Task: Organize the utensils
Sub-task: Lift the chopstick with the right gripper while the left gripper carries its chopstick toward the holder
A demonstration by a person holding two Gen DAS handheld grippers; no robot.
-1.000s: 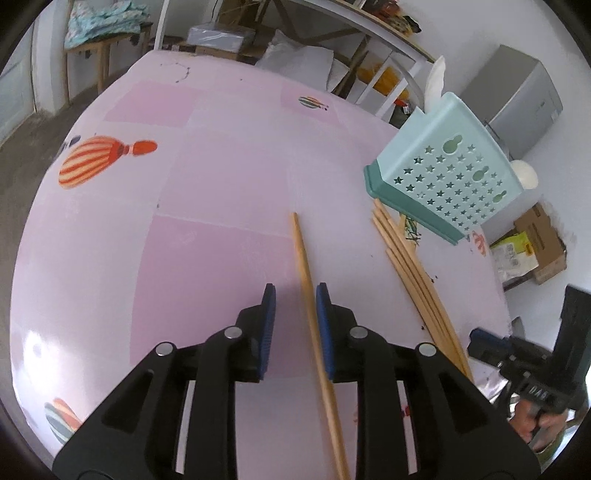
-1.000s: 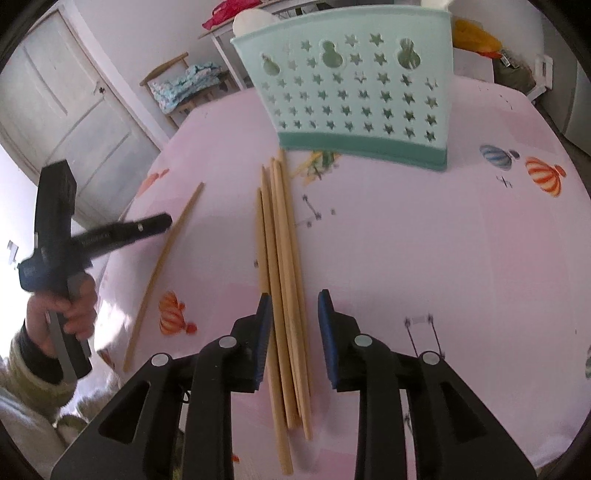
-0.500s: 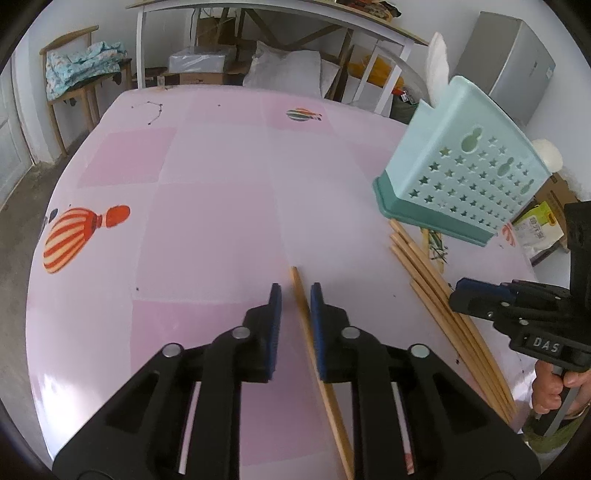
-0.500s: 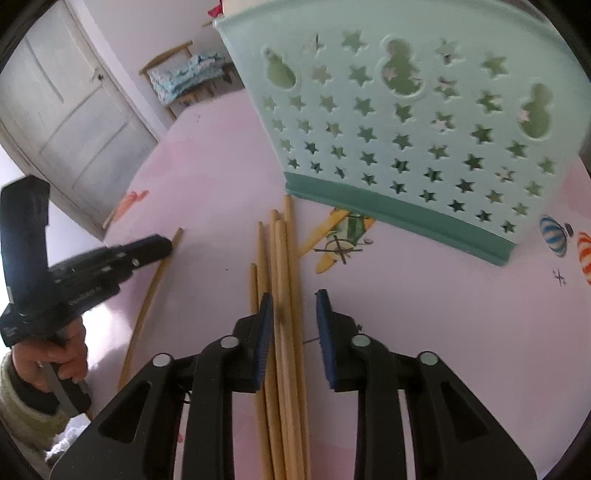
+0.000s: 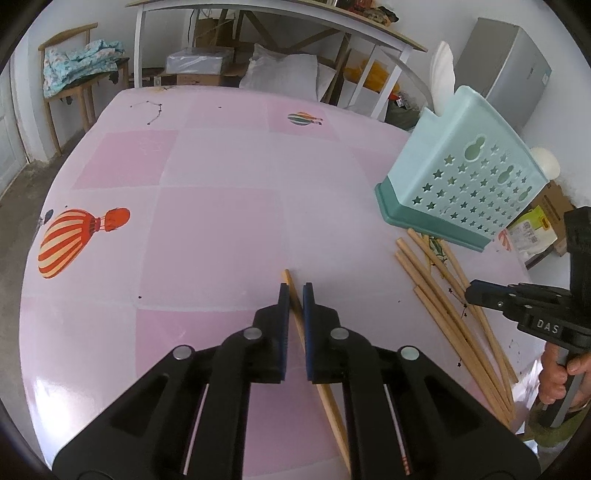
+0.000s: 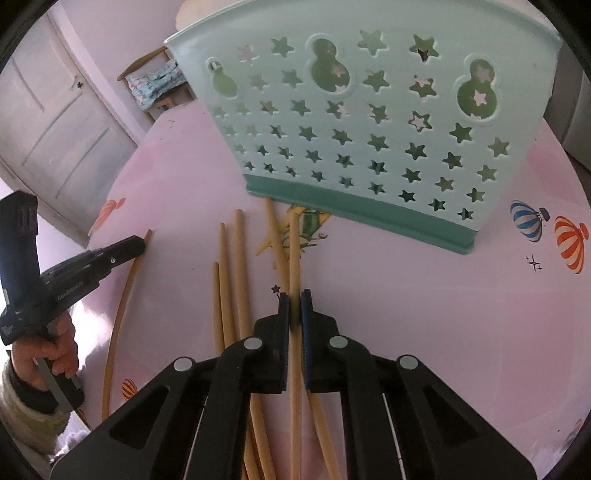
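My left gripper [image 5: 294,291] is shut on a single wooden chopstick [image 5: 289,280] near its far tip, low over the pink table. That chopstick also shows in the right wrist view [image 6: 122,302]. My right gripper [image 6: 294,299] is shut on one chopstick [image 6: 294,251] of a loose bundle of several chopsticks [image 6: 231,280]. The bundle lies in front of a mint green holder with star holes [image 6: 369,122]. In the left wrist view the holder [image 5: 465,177] stands at the right with the bundle [image 5: 443,295] below it.
The pink tablecloth with balloon prints [image 5: 207,206] covers the table. A chair with cloth [image 5: 77,70], a white table frame [image 5: 258,22] and a grey cabinet [image 5: 506,66] stand beyond the table. A white door [image 6: 55,122] is at the left.
Both grippers have slid forward along the chopsticks and closed on them. The right gripper has come closer to the holder.
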